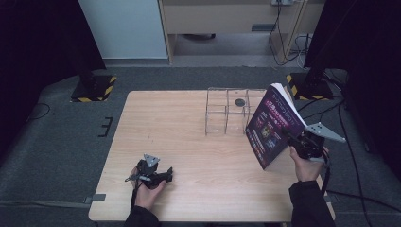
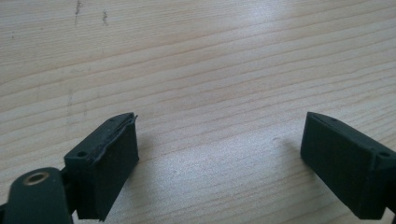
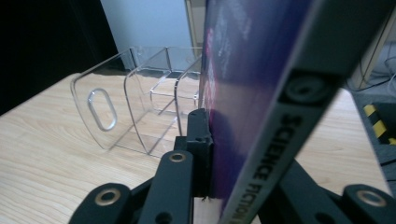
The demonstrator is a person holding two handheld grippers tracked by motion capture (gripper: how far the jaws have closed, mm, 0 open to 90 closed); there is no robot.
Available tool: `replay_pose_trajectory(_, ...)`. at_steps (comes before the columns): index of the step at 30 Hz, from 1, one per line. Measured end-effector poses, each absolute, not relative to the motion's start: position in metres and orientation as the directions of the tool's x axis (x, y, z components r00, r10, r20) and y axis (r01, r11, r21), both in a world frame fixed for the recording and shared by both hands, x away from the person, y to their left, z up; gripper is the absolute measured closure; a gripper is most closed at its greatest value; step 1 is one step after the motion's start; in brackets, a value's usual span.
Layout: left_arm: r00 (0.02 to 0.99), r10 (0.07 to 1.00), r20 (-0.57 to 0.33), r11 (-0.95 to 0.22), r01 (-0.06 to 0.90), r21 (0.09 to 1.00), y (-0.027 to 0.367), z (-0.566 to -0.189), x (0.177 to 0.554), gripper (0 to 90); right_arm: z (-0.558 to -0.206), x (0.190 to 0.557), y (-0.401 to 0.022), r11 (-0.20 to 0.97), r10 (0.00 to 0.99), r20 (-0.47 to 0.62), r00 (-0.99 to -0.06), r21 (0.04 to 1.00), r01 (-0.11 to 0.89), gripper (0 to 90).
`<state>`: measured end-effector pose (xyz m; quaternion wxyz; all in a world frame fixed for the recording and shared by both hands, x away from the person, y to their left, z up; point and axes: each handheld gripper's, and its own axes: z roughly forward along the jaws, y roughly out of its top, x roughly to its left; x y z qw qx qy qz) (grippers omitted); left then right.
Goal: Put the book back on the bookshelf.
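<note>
wooden table [image 1: 189,142] | right gripper [image 1: 295,142] fingers clamp purple book [image 1: 272,125], far finger hidden | left gripper [image 1: 166,176] fingers wide, empty

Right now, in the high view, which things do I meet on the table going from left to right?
Left tool lying open on the table → clear plastic organizer → purple book → right tool, shut on the book and holding it upright.

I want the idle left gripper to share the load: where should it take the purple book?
Probably the free long edge of the book, opposite the right gripper, which is clamped by the spine. Come from the person's left, jaws straddling the thin edge: the book is lifted and tilted, so that edge is exposed.
</note>
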<state>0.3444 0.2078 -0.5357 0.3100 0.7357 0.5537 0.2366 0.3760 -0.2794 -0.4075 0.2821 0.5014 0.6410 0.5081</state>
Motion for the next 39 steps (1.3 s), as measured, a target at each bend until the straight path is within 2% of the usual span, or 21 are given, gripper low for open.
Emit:
replay_pose_trajectory(3, 0.274, 0.962, 0.005, -0.194, 0.668, 0.718, 0.208, -0.536, 0.344, 10.2, -0.408, 0.376, -0.277, -0.049, 0.921, 0.182, -0.345, 0.931, 0.361, 82.4)
replay_pose_trajectory(9, 0.274, 0.962, 0.005, -0.194, 0.668, 0.718, 0.208, -0.536, 0.344, 10.2, -0.404, 0.375, -0.266, -0.012, 0.931, 0.127, -0.341, 0.948, 0.318, 82.7)
replay_pose_trajectory(21, 0.274, 0.962, 0.005, -0.194, 0.668, 0.718, 0.208, -0.536, 0.344, 10.2, -0.393, 0.39, -0.253, -0.014, 0.944, 0.094, -0.317, 0.969, 0.247, 82.9)
replay_pose_trajectory(29, 0.274, 0.962, 0.004, -0.194, 0.668, 0.718, 0.208, -0.536, 0.344, 10.2, -0.389, 0.417, -0.248, -0.011, 0.957, 0.074, -0.279, 0.975, 0.223, 82.9)
replay_pose_trajectory(39, 0.276, 0.961, 0.003, -0.194, 0.668, 0.718, 0.208, -0.536, 0.345, 10.1, -0.406, 0.441, -0.243, 0.001, 0.971, 0.057, -0.234, 0.971, 0.241, 82.8)
